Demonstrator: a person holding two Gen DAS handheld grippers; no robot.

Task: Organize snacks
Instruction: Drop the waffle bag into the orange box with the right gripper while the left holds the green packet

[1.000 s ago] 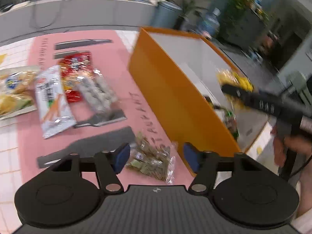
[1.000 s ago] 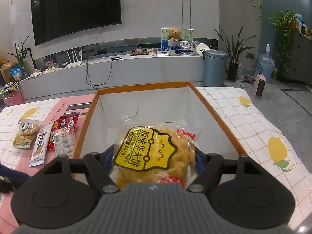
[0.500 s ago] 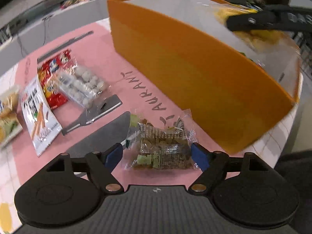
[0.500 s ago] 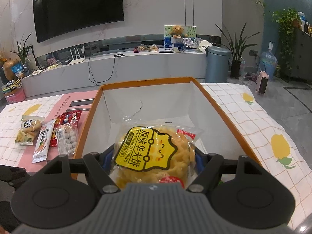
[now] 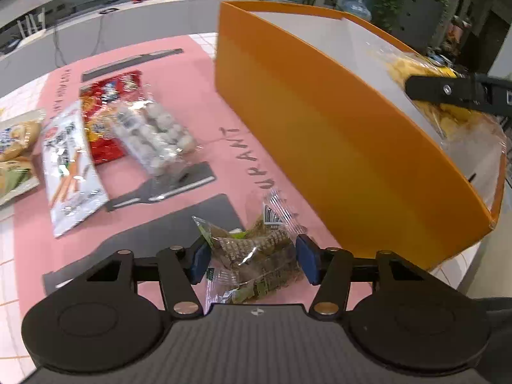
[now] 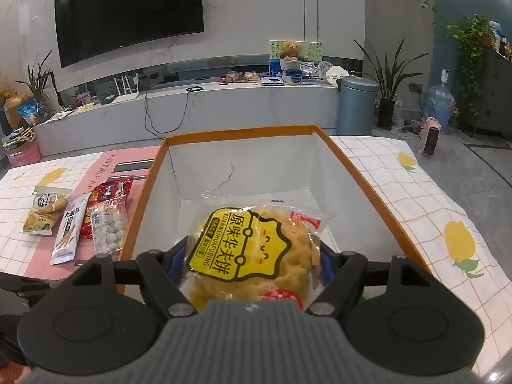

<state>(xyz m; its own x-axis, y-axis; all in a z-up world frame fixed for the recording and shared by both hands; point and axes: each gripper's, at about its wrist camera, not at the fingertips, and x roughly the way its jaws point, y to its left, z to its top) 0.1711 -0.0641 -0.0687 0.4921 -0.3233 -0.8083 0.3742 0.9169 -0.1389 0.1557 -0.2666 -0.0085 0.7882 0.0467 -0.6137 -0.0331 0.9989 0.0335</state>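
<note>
A crumpled clear packet of green-brown snack [image 5: 256, 268] lies on the pink mat [image 5: 198, 96], just in front of the orange box [image 5: 336, 147]. My left gripper [image 5: 252, 260] is closing on it, and both blue pads press its sides so that it bunches upward. Over the open white-lined orange box [image 6: 236, 132], my right gripper [image 6: 252, 256] is shut on a round yellow-labelled pastry pack [image 6: 249, 246]. From the left wrist view that pastry pack [image 5: 454, 121] hangs above the box's near end, with a right finger [image 5: 448, 91] clamped on it.
Left of the box on the mat lie a red packet [image 5: 108, 108], a clear pack of white balls [image 5: 153, 137], a white stick-snack packet [image 5: 68, 172] and a chips bag [image 5: 16, 147]. A checkered tablecloth [image 6: 416, 211] runs to the table edge on the right.
My left gripper came down over the green-brown packet, spread wide, then closed until the packet buckled between its pads. The right gripper stayed still with the pastry.
</note>
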